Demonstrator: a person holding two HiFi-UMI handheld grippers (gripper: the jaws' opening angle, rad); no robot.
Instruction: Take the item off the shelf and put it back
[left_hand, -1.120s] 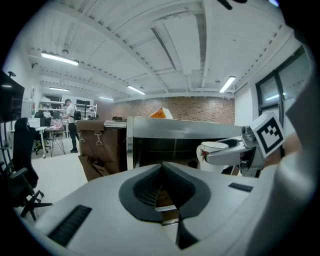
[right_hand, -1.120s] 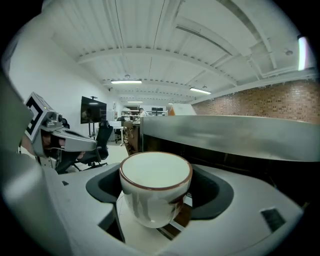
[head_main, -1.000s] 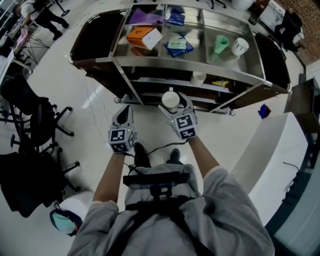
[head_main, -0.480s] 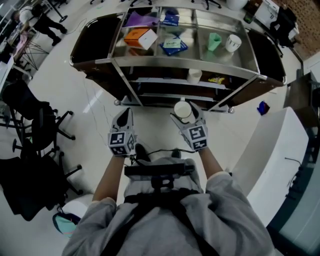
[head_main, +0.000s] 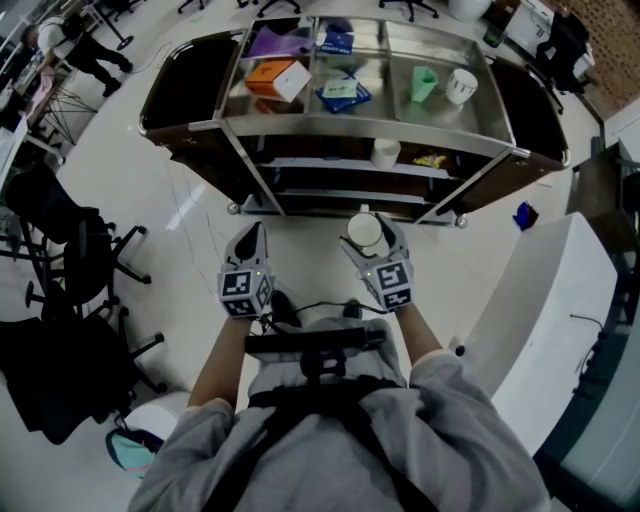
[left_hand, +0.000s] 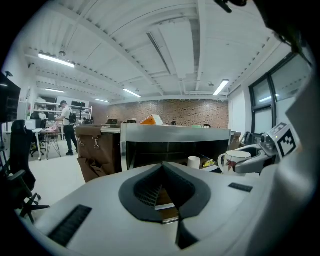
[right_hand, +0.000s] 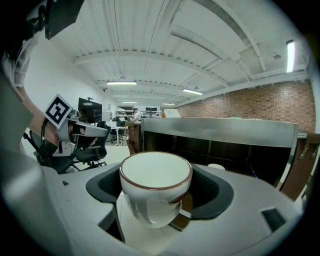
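Jaws of the right gripper (head_main: 366, 226) clamp a cup (right_hand: 155, 175) near the shelf (head_main: 300, 127) — left gripper (head_main: 254, 232) jaws together, empty.

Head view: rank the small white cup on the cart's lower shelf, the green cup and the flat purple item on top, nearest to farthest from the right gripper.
1. Small white cup, lower shelf, straight ahead of the right gripper, which holds a brown-rimmed white cup.
2. Green cup, top tray, right compartment.
3. Flat purple item, top tray, far back left corner.
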